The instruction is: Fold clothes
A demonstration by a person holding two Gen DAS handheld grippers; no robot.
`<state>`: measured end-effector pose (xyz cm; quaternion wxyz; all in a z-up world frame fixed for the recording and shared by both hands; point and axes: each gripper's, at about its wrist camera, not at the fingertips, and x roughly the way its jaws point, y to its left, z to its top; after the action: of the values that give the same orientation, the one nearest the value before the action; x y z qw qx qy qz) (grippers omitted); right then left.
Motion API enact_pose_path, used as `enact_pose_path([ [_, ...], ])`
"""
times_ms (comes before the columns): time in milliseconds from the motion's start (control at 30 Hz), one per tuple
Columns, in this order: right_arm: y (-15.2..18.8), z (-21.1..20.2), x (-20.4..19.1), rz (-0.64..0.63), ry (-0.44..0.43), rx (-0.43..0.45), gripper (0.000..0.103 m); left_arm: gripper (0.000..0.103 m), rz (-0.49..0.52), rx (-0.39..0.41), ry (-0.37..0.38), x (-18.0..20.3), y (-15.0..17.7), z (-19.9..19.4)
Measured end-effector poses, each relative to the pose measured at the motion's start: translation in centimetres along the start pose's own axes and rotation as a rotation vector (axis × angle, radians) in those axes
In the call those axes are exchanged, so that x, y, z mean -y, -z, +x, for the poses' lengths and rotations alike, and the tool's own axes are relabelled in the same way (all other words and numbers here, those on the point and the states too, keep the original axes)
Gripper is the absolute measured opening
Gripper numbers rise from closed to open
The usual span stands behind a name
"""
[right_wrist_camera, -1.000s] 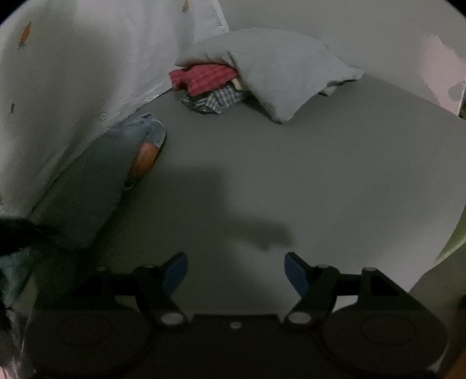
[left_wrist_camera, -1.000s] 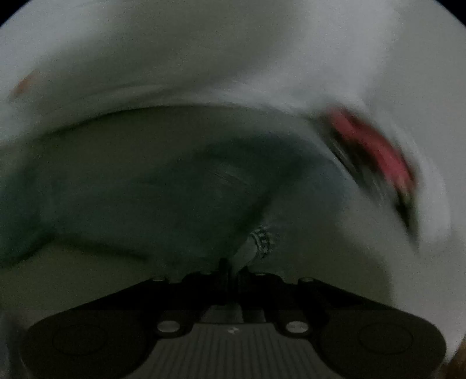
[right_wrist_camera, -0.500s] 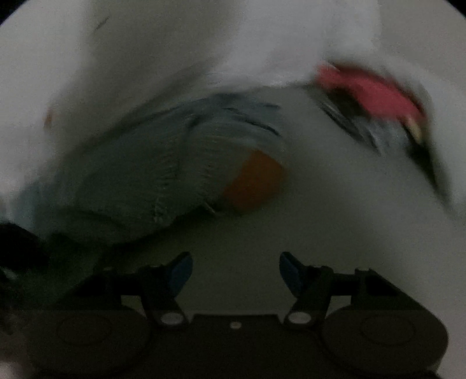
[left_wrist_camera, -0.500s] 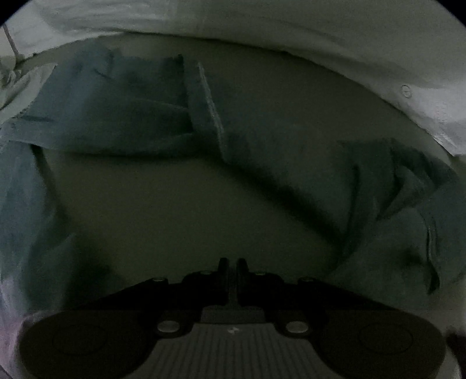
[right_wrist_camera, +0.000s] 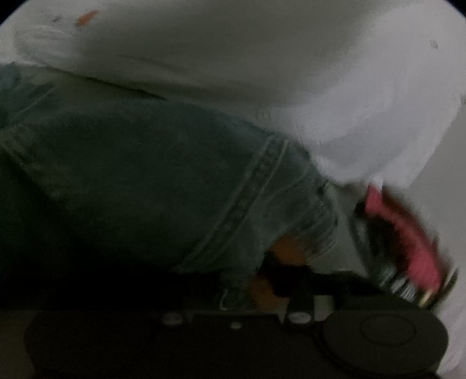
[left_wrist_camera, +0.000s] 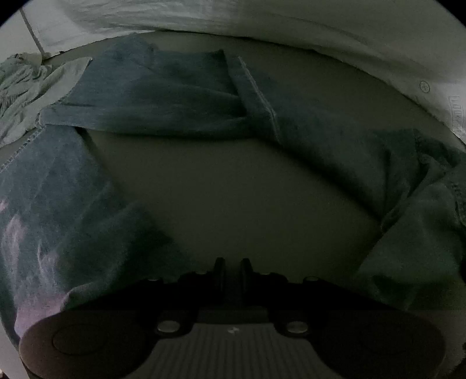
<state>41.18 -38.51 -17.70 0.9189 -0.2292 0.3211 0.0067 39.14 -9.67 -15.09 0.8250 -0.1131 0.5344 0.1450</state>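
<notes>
While closing, right gripper (right_wrist_camera: 247, 281) around jeans (right_wrist_camera: 145, 180)

A white sheet (left_wrist_camera: 320, 26) edges the grey surface (left_wrist_camera: 233, 189), dim, perhaps a bed.

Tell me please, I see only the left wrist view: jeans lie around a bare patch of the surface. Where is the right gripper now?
Observer: The right gripper is at one end of the jeans, by an orange patch. Its jaws have just been closing with denim between them; the blur hides whether they press yet.
Operator: Is other clothing near it?
Observer: Yes, a red garment lies with a checked garment, just to the right of the jeans.
Operator: And behind the jeans?
Observer: White fabric with a small orange print on it.
</notes>
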Motion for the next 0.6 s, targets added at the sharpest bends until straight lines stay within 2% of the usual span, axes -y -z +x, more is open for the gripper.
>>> enact_pose_path([
  [67, 0.3, -1.9, 2.4, 0.001, 0.018, 0.004, 0.016, 0.013, -0.013, -0.006, 0.002, -0.2, -0.2, -0.2],
  [200, 2.2, -7.9, 8.7, -0.038, 0.173, 0.005, 0.014, 0.014, 0.013, -0.007, -0.003, 0.4, 0.0, -0.7],
  [300, 4.1, -12.2, 12.4, -0.134, 0.257, -0.055, 0.016, 0.016, 0.062, 0.003, -0.012, 0.3, 0.5, -0.9],
  [367, 6.0, -14.1, 14.0, -0.222, 0.289, -0.130, 0.024, 0.017, 0.084, 0.011, -0.008, 0.2, 0.7, -0.9],
  [433, 9.0, -13.1, 13.6, -0.315, 0.320, -0.255, 0.038, 0.018, 0.103, 0.017, -0.003, 0.1, 0.8, -0.8],
  [500, 11.6, -12.4, 12.6, -0.394, 0.343, -0.356, 0.040, 0.021, 0.116, 0.014, 0.004, 0.1, 0.9, -0.9],
  [533, 12.3, -12.4, 12.4, -0.387, 0.346, -0.388, 0.042, 0.026, 0.122, 0.012, 0.008, 0.1, 0.9, -1.0],
  [600, 11.9, -13.7, 13.0, -0.202, 0.333, -0.391, 0.052, 0.034, 0.127, 0.010, 0.016, 0.0, 1.1, -1.3],
])
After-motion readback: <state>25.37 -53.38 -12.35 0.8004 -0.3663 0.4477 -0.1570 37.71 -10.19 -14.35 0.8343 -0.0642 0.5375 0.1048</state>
